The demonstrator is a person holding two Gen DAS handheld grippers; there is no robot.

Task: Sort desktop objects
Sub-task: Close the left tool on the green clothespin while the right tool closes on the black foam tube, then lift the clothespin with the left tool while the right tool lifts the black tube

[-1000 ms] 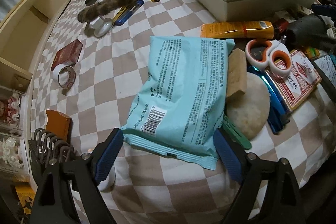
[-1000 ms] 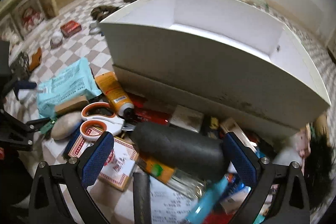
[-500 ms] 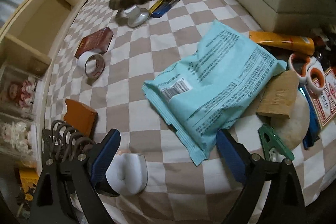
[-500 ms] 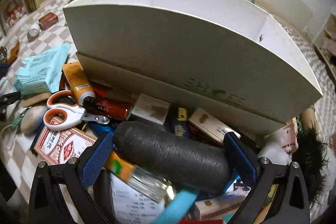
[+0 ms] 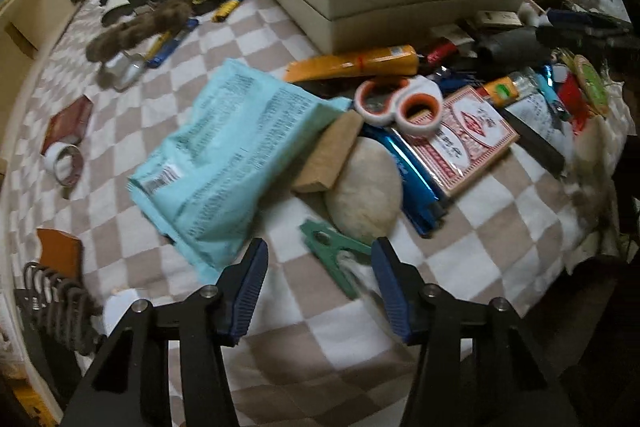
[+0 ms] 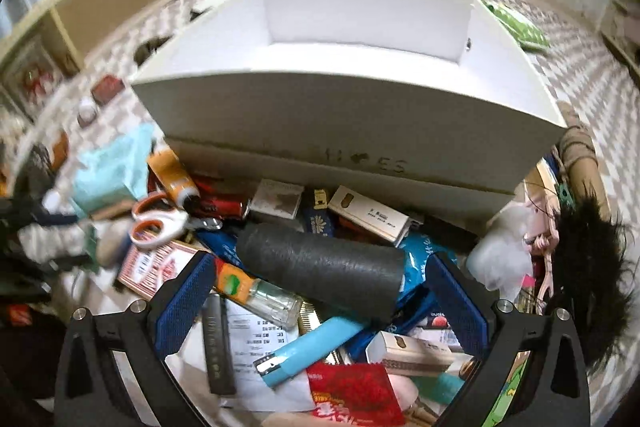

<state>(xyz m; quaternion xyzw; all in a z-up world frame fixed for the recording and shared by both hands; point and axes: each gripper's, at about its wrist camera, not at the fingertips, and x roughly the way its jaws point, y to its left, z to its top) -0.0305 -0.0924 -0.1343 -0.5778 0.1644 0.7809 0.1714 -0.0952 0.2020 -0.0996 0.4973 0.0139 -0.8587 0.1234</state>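
The large white cardboard box (image 6: 344, 99) stood open on the beige-and-white checkered cloth (image 5: 472, 227), and nearly all the clutter lay heaped against its front wall. Right before that wall lay a dark grey foam cylinder (image 6: 320, 273), resting on a blue foil pouch (image 6: 420, 255). The right gripper (image 6: 320, 301) hung over it with its blue pads spread wide, one past each end of the cylinder and neither pressing on it. Nearer than the cylinder lay a light blue lighter (image 6: 308, 355), a printed receipt (image 6: 264, 339) and a red packet (image 6: 356, 395); a clear bottle with an orange label (image 6: 256, 293) angled under the cylinder's left end.

To the left of the box lay a light blue plastic snack bag (image 5: 236, 155), its corner over a tan cardboard piece (image 5: 332, 155) and a pale round stone (image 5: 364, 195). Between these and the box sat orange-handled scissors (image 5: 400, 103), a red playing-card pack (image 5: 464, 135) and an orange tube (image 5: 356, 65).

The left gripper (image 5: 318, 291) hovered above the cloth, farther from the box than the bag. Its jaws had just been closing and stood half spread. A green plastic clothes peg (image 5: 336, 259) lay on the cloth between them, untouched.
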